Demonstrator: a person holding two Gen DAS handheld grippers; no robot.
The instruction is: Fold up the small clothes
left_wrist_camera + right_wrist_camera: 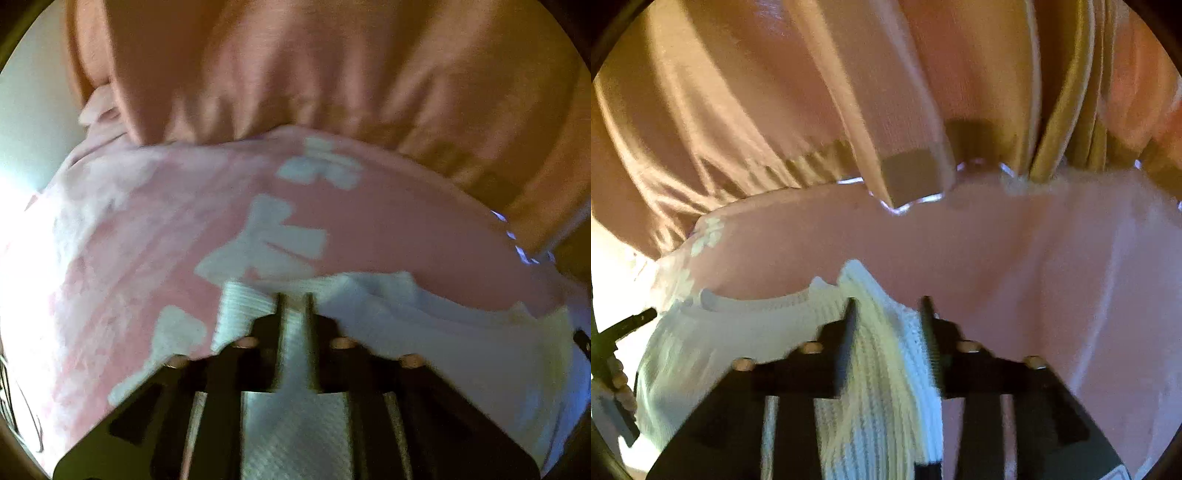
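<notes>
both tongs [293,295] [888,301] stand spread over blurred white knit [879,369] — its edges cut off.

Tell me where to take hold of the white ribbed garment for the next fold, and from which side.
Take the white ribbed garment by its far edge, one corner per gripper, coming in from the near side, angled down. That edge lies as a raised ridge on the pink cloth, and it already runs between the fingers of the left gripper and right gripper, so closing there should probably catch it.
</notes>
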